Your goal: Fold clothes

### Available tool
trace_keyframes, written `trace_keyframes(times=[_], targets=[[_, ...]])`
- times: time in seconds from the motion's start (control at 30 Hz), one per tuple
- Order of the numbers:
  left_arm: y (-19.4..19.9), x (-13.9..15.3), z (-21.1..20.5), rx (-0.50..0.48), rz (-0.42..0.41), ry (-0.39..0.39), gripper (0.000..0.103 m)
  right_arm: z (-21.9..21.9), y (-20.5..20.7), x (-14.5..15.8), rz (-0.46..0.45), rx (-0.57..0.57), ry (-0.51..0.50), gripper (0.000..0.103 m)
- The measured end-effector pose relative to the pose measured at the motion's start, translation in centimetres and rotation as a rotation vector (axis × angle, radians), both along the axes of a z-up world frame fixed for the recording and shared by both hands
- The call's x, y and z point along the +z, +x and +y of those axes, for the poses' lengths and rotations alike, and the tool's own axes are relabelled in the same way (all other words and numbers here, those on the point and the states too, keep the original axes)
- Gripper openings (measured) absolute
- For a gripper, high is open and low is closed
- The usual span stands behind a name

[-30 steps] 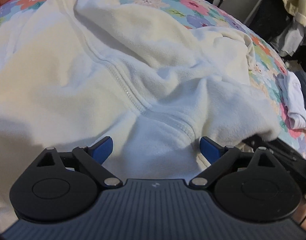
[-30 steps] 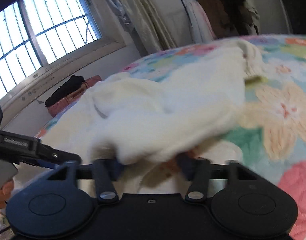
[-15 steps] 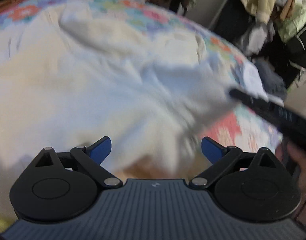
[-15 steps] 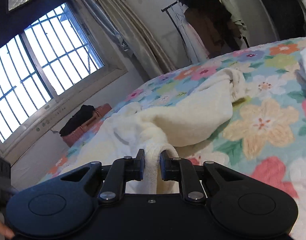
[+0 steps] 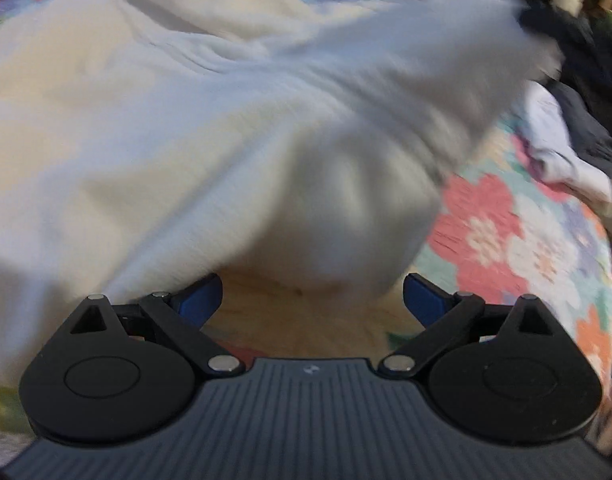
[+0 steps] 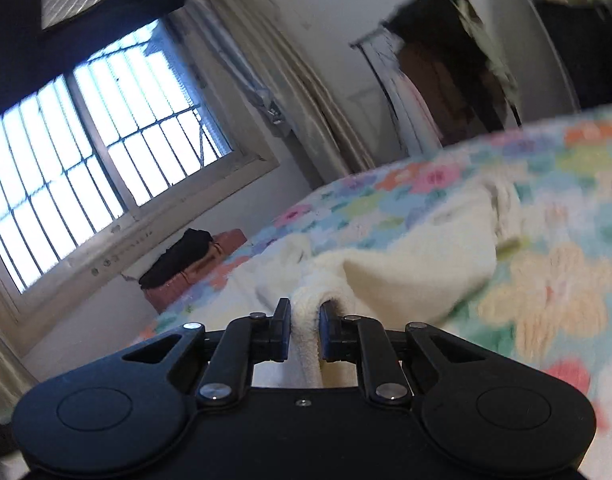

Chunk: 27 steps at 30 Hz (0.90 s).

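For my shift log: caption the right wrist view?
Right gripper, jaws shut on a fold of the cream fleece garment, above the floral bedspread.

Readable text: none that I can make out in either wrist view.
Labels, brands, numbers, signs: none legible.

raised fleece sleeve (image 5: 437, 64) motion-blurred, floral bedspread (image 6: 553, 288) smeared (right view), sleeve's cuff unreadable

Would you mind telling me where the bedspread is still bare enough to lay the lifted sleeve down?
Bare floral bedspread shows right of the cream fleece garment, up to the small white clothes pile at the edge. Everything left is fleece. The right gripper holds the garment; the left gripper is open.
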State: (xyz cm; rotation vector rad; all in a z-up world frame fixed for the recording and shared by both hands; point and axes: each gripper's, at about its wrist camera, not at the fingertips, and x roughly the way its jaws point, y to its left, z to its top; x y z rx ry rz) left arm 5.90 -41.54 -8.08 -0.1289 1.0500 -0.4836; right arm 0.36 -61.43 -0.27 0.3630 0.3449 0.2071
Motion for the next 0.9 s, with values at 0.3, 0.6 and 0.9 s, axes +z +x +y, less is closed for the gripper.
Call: trace_keyframes(times=[0.3,0.6,0.9], targets=[[1.3,0.5,2.3,0.215,-0.073,-0.061,0.024,0.4,0.9,1.0,0.001,0.04,0.022,0.017],[0.5,1.5,4.3,0.318,-0.116,-0.058,0.016,-2.7,-1.9,-4.3,0.168,-0.014,0.207,0.028],[1.2,0.8,5.4,0.293,-0.096,-0.029,0.016,-4.6,-1.7,-10.1,0.27,-0.069,0.426,0.081]])
